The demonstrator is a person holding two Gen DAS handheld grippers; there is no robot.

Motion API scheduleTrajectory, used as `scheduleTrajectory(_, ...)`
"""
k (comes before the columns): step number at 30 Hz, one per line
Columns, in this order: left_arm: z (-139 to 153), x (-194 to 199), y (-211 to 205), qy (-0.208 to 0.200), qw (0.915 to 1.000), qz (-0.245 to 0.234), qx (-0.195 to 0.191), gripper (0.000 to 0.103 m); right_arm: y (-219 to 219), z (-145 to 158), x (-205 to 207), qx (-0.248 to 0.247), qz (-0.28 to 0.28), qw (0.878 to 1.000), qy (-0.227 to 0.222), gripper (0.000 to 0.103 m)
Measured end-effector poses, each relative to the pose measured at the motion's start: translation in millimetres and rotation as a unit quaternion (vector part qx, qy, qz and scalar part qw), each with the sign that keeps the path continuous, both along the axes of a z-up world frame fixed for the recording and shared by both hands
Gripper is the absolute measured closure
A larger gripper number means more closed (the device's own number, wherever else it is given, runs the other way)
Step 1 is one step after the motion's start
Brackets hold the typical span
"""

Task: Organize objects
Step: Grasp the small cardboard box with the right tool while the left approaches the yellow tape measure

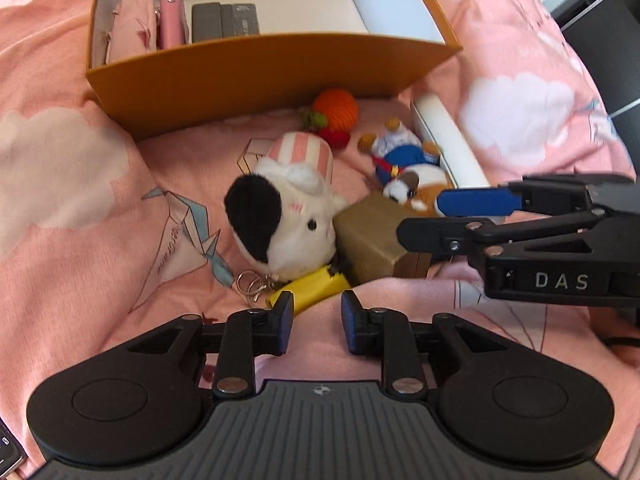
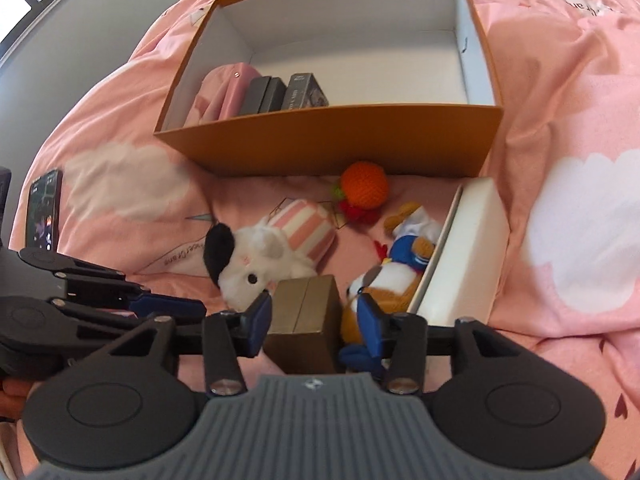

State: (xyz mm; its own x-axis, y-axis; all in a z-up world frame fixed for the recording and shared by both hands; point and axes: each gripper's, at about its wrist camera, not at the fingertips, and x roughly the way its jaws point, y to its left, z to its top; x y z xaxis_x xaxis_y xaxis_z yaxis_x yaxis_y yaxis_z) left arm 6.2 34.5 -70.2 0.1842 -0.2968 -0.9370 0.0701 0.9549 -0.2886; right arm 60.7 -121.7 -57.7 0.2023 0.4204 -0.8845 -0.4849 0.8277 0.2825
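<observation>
A gold box [image 2: 304, 300] lies on the pink bedding between a white-and-black plush [image 2: 260, 264] with a striped cap and a duck plush [image 2: 400, 264] in blue. My right gripper [image 2: 315, 318] is open and straddles the gold box, its pads not pressing on it. In the left wrist view the right gripper [image 1: 424, 218] reaches in from the right over the gold box [image 1: 368, 240]. My left gripper [image 1: 316, 320] is open over bare bedding, just short of a yellow packet [image 1: 316, 286] and key rings [image 1: 250, 286] under the plush [image 1: 288, 216].
An orange storage box [image 1: 260, 76] behind the toys holds a pink pouch [image 1: 130, 28], a pink wallet [image 1: 172, 18] and dark cases [image 1: 224, 20]; its right half is bare. An orange crochet ball [image 1: 336, 110] and a white box [image 2: 472, 248] lie nearby. A phone [image 2: 42, 216] rests at far left.
</observation>
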Motion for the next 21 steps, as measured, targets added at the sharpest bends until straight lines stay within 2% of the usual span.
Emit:
scheduleTrajectory(2,-1.3,-0.9,-2.0,-0.013,0.9997,-0.018,0.015,0.068,5.7,-4.4,-1.8,-0.008,0.013,1.0,0.008,0.048)
scheduleTrajectory(5,-5.8,1.5,-9.3,-0.026,0.9954,-0.079,0.047,0.058,13.3,-11.8,-1.7,-0.019,0.03,0.999,0.021,0.046)
scheduleTrajectory(9,-18.2,14.6,-10.4,-0.006,0.9904,-0.136,0.027,0.056,18.3,-16.0,2.9,-0.023,0.041,0.999,0.025,0.045)
scheduleTrajectory(12,-31.4,23.4,-9.0,0.015,0.9882,-0.152,0.016,0.051,19.2,-16.7,7.3,-0.024,0.044,0.998,0.03,0.045)
scheduleTrajectory(16,-50.0,29.0,-12.6,0.041,0.9853,-0.165,0.018,0.051,19.6,-16.6,12.0,-0.021,0.043,0.998,0.038,0.044)
scheduleTrajectory(21,-60.8,28.7,-17.7,0.054,0.9818,-0.182,0.01,0.052,27.9,-22.6,15.4,-0.031,0.06,0.996,0.057,0.041)
